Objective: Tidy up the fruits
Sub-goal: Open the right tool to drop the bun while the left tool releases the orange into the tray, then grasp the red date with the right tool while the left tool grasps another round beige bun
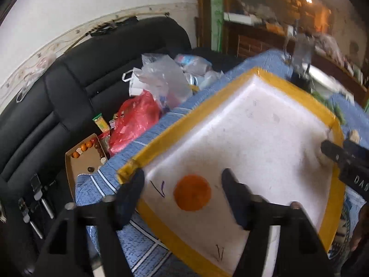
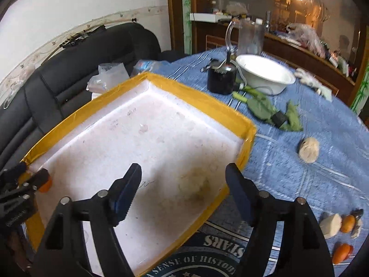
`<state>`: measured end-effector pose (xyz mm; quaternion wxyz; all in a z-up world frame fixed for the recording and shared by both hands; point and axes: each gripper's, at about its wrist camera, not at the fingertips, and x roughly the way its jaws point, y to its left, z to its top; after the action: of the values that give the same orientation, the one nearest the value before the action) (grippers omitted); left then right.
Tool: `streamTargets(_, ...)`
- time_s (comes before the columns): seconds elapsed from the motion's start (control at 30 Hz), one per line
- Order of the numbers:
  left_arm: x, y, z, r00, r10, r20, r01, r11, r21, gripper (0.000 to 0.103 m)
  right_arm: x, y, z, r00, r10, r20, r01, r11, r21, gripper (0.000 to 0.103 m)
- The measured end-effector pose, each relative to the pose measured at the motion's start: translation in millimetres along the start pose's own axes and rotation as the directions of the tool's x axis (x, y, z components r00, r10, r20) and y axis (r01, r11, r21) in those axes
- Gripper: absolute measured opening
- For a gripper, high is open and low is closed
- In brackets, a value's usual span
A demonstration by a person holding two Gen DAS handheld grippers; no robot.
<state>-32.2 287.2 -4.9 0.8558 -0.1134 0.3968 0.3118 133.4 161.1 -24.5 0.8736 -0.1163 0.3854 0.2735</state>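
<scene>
A white foam tray (image 2: pixel 129 152) with a yellow-taped rim lies on the blue-clothed counter (image 2: pixel 322 161), and both tools hang over it with jaws spread wide and nothing between them. Directly ahead of the left tool (image 1: pixel 183 184), on the tray floor between its 2 fingers, sits 1 round orange (image 1: pixel 192 192), smooth-skinned and apart from both fingers; the right wrist view shows the same fruit peeking out beside that tool's tips at the tray's near-left corner. The right tool (image 2: pixel 183 184) hovers above the tray's near-right part, over a pale, blurred patch that cannot be told as stain or fruit. The fruit left outside lies to that tool's right: a lumpy beige piece (image 2: pixel 309 150) just beyond the tray's right rim, and nearer the counter edge a cream wedge (image 2: pixel 331 228) touching a small orange (image 2: pixel 347 224), with another orange (image 2: pixel 342 252) below. The right hand is clearly the nearer one to these; the likely next reach is rightward off the tray. Wilted green leaves (image 2: pixel 263 108), a white bowl (image 2: pixel 265 73) and a black canister (image 2: pixel 221 79) crowd the far side. The rounded fruit may roll on the cloth if nudged.
</scene>
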Motion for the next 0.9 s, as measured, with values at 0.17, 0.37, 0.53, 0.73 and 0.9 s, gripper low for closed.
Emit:
streamTargets(0.17,-18,7,2,0.999,-0.006,0.054,0.008,0.999,-0.047,0.076,-38,-21,-7,0.998,-0.008,0.065,0.004,0.998,0.068,0.076)
streamTargets(0.37,-43,-9,-4,0.990,-0.082,0.112,0.088,0.995,-0.049,0.086,-105,-68,-55,0.992,-0.045,0.121,0.024,0.986,0.166,0.085)
streamTargets(0.53,-68,-53,-19,0.963,-0.236,0.129,0.234,0.972,0.031,0.099,-158,-123,-122,0.985,-0.123,0.119,0.085,0.956,0.282,0.094)
streamTargets(0.73,-83,-128,-47,0.916,-0.395,0.077,0.369,0.901,0.229,0.102,-171,-168,-184,0.973,-0.233,0.003,0.222,0.933,0.284,0.094)
streamTargets(0.9,-84,-171,-66,0.900,-0.435,0.018,0.404,0.851,0.335,0.102,-166,-187,-192,0.977,-0.211,-0.016,0.207,0.939,0.276,0.073)
